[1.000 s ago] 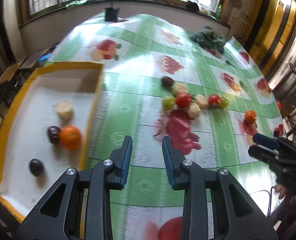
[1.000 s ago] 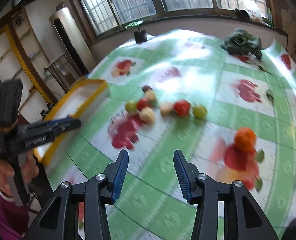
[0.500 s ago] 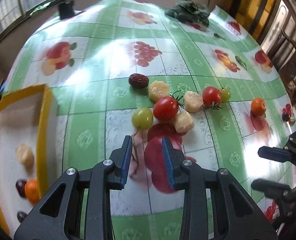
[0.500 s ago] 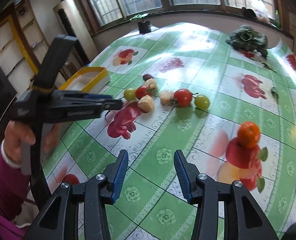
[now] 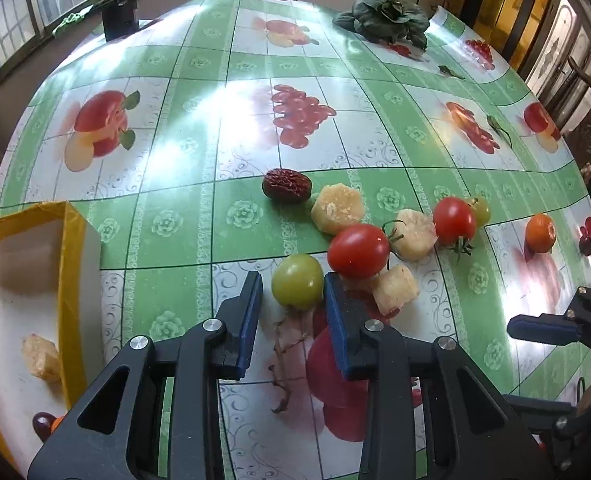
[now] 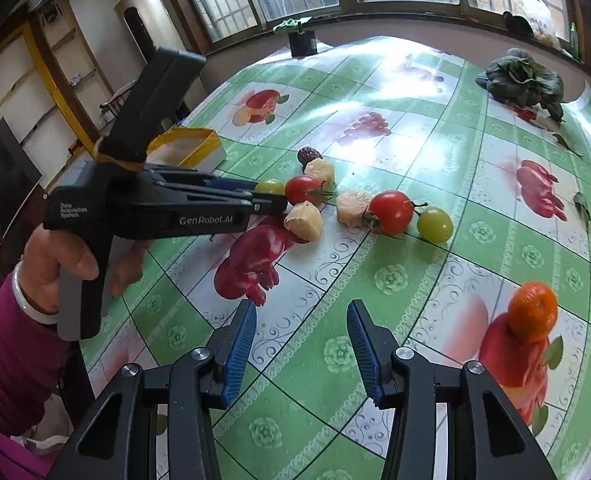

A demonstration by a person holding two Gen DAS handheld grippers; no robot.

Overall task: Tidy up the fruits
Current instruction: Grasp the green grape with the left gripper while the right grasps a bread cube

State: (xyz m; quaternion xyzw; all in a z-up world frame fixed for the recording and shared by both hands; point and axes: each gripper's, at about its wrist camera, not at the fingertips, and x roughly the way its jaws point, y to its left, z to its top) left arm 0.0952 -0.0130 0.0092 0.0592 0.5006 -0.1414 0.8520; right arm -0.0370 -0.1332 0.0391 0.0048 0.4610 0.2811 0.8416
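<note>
The tray (image 5: pixel 71 280) at 9 o'clock in the left wrist view is cut by the frame edge. It holds a pale chunk (image 5: pixel 41 356); a dark fruit (image 5: pixel 42 426) below it is half hidden behind the left claw's body.

The worktop (image 5: pixel 231 168) wears a glossy green-and-white cloth printed with fruit, with window glare across its middle. Barred windows line the far wall, and leafy greens (image 5: pixel 387 14) lie at 1 o'clock.

The left claw (image 5: pixel 293 286) is narrowly open around a green tomato (image 5: pixel 298 281), pads beside it; whether they touch it I cannot tell. A red tomato (image 5: pixel 358 251) sits just past the right pad. The right claw (image 6: pixel 301 320) stands moderately open and empty above bare cloth, an orange (image 6: pixel 533 311) at its 3 o'clock.
</note>
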